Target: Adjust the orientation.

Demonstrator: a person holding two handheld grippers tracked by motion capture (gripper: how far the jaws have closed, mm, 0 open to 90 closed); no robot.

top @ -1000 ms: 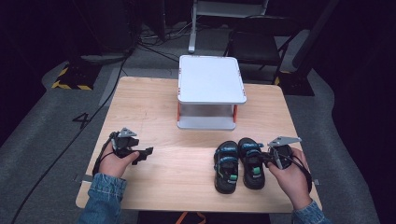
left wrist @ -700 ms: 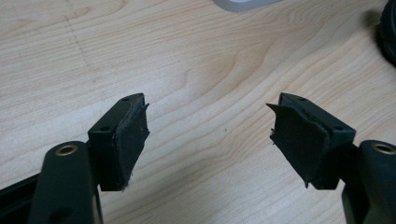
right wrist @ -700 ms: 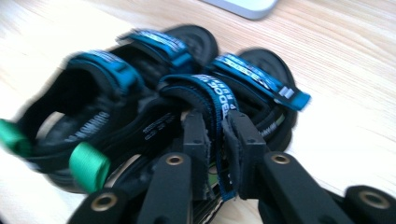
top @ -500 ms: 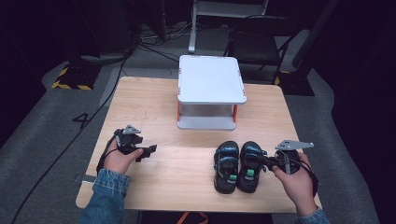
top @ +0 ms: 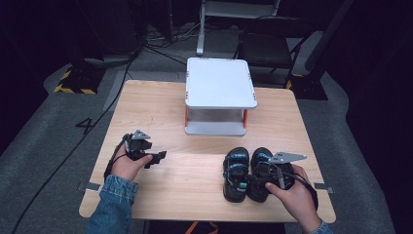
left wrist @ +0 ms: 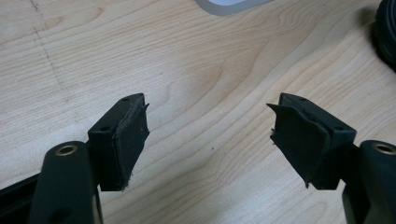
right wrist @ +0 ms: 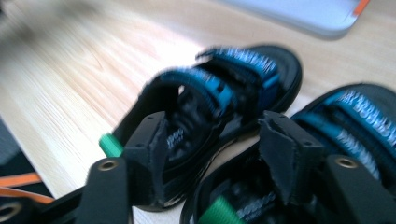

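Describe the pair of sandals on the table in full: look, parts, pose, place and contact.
The pair of sandals is black with blue straps bearing pale lettering and small green tabs at the heels. They look like rubbery soles with fabric straps. Both lie sole down, side by side and touching, toes pointing toward the white riser shelf, on the wooden table near its front right. The right gripper sits at their heels; its jaws have just been opening, one over each sandal's heel, and contact is too blurred to tell.

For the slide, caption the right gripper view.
Right gripper, jaws open, at the heels of two black sandals with blue straps on a pale wooden table.
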